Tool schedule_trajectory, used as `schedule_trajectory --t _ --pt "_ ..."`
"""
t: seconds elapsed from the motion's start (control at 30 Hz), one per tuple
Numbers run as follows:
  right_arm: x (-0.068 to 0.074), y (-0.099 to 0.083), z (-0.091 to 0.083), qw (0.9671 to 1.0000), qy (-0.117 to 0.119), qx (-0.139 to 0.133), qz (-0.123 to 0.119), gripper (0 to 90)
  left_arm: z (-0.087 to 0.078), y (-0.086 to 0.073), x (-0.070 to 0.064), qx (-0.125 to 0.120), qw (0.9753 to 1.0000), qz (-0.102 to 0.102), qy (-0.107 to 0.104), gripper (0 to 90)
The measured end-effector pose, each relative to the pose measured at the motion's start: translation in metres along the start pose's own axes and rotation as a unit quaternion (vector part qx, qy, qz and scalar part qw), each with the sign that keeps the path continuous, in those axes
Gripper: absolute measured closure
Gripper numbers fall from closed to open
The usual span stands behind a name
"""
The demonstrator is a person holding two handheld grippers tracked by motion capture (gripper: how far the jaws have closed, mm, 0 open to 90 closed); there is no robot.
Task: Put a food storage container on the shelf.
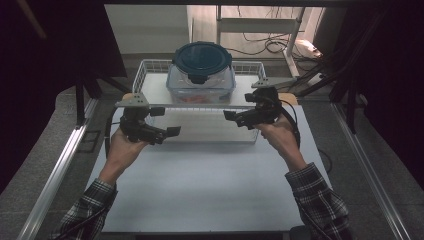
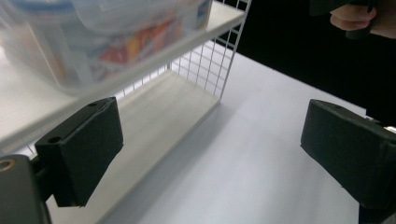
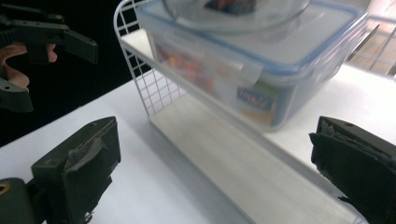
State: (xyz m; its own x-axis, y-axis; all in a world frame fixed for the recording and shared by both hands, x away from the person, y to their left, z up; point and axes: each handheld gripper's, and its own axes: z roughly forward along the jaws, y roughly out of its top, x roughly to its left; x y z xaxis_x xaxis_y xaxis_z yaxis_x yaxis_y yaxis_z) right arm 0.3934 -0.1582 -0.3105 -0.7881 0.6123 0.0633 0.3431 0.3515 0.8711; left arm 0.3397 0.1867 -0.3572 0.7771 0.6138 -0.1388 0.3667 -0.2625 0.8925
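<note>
left gripper: jaws wide apart, empty, frame centre-left | right gripper: wide apart, empty | clear box on rack: label blurred, perhaps printed, unreadable

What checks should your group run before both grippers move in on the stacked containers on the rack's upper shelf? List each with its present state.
1. Left gripper open: ok, jaws wide apart with nothing between them.
2. Right gripper open: ok, jaws wide apart, also holding nothing.
3. Both grippers level with the load: not ok, they sit in front of the white wire shelf rack, below its upper shelf.
4. Clear rectangular plastic box with blue-rimmed lid resting flat on the upper shelf: ok.
5. Round container with dark teal lid sitting on top of the box: ok, centred.
6. Lid clips latched: cannot tell.
</note>
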Motion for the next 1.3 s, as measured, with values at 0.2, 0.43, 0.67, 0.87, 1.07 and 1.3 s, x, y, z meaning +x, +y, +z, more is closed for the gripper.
schedule_trajectory --t 0.2,0.43,0.67,0.87,1.07,1.3 --pt "0.007 -0.019 0.005 0.9999 0.006 0.006 -0.009 1.1 0.002 -0.017 -0.005 -0.004 0.9999 -0.01 0.001 5.1" --pt "0.015 -0.041 0.008 0.9998 0.017 0.009 -0.01 1.1 0.008 -0.04 -0.013 -0.001 0.9999 -0.017 0.0 5.3" --pt "0.023 -0.058 0.01 0.9996 0.012 0.01 -0.024 1.1 0.013 -0.059 -0.019 -0.001 0.9996 -0.028 -0.007 5.6" --pt "0.03 -0.072 0.016 0.9993 0.011 0.016 -0.033 1.0 0.019 -0.074 -0.024 0.007 0.9995 -0.03 -0.004 5.9" --pt "0.032 -0.09 0.022 0.9991 0.014 0.024 -0.033 0.4 0.025 -0.095 -0.026 0.013 0.9991 -0.04 -0.006 6.0" --pt "0.033 -0.111 0.023 0.9985 0.003 0.039 -0.038 0.0 0.02 -0.123 -0.025 0.012 0.9984 -0.055 -0.003 6.3"
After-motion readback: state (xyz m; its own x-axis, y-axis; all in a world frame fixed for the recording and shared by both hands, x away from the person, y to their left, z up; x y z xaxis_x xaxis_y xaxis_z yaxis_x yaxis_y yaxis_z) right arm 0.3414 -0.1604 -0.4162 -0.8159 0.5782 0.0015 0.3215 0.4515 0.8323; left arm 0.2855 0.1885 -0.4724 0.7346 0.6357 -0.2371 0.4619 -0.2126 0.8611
